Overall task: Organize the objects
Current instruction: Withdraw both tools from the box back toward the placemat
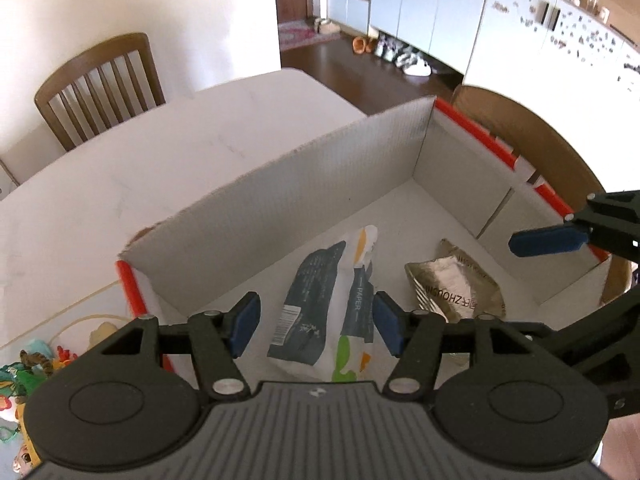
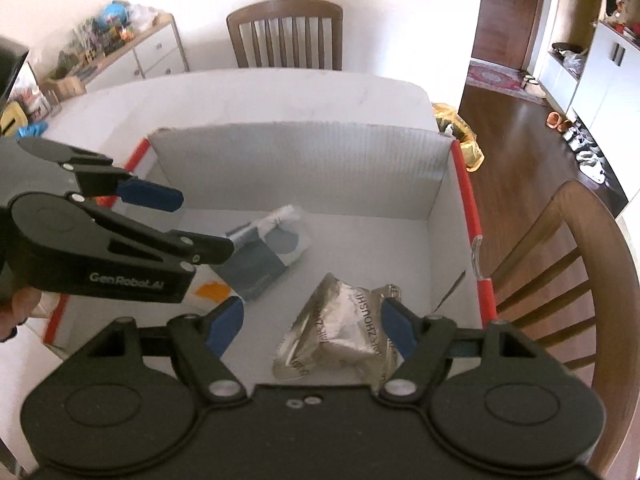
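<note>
A white cardboard box (image 1: 320,184) with red edges stands on the table, and its far wall (image 2: 300,168) also shows in the right wrist view. Inside lie a dark and white paper tissue pack (image 1: 312,280) (image 2: 260,264) and a crumpled silver foil packet (image 1: 456,284) (image 2: 340,328). My left gripper (image 1: 316,326) (image 2: 196,224) hangs open above the tissue pack, its pads clear of it. My right gripper (image 2: 314,328) hangs open above the foil packet without touching it. In the left wrist view only one of its blue fingers (image 1: 544,242) shows, at the right.
The box sits on a white table (image 1: 140,168). Wooden chairs stand at the far side (image 2: 284,36) (image 1: 100,84) and close by the box's right wall (image 2: 560,272). Colourful toys (image 1: 24,360) lie left of the box. A hand (image 2: 20,304) holds the left gripper.
</note>
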Demonstrator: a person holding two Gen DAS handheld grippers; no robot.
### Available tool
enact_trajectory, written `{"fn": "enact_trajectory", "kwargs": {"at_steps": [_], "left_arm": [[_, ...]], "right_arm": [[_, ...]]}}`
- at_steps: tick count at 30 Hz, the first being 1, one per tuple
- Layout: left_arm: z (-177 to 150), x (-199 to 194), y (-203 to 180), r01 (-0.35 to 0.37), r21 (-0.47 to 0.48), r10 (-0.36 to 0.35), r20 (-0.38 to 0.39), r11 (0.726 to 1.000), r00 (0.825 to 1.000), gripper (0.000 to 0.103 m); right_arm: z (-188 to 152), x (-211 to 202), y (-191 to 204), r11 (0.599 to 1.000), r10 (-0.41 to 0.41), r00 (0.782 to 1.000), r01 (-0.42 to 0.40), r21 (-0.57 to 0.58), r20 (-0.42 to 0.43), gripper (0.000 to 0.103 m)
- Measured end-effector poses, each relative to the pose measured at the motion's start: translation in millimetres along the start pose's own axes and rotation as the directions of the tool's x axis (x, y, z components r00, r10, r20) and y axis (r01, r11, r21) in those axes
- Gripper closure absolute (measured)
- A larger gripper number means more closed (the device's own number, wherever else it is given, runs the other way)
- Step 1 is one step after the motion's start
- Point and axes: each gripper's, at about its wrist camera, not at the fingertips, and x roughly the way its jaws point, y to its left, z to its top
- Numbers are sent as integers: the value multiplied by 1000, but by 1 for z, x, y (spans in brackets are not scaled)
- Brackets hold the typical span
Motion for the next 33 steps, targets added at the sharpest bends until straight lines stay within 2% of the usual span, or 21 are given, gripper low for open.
{"fn": "enact_trajectory", "kwargs": {"at_steps": [8,11,14,16,21,25,33], "left_arm": [[-13,-42,18,3,-34,0,99,999,995,42],[-21,-64,27,-13,-42,19,149,999,989,42],[-30,-81,40,-20,-61,31,186,998,982,41],[-36,-92,47,-20,-75,35,204,997,978,37],[-55,-116,65,-23,-97,47,248,995,968,36],[-74,-130,83,-34,-127,68,271,991,960,27],[-112,-156,120,-50,-201,108,292,978,950,19]], "right_arm": [[0,-32,12,998,5,997,-9,57,79,28],[0,-39,21,998,6,995,-13,68,103,22],[0,-45,32,997,4,993,-14,82,118,21],[-1,-50,40,996,9,992,-21,90,130,20],[0,-56,61,994,8,987,-26,106,162,18],[0,-59,80,993,11,983,-33,111,185,9],[0,-63,128,994,46,973,-66,81,228,2]]}}
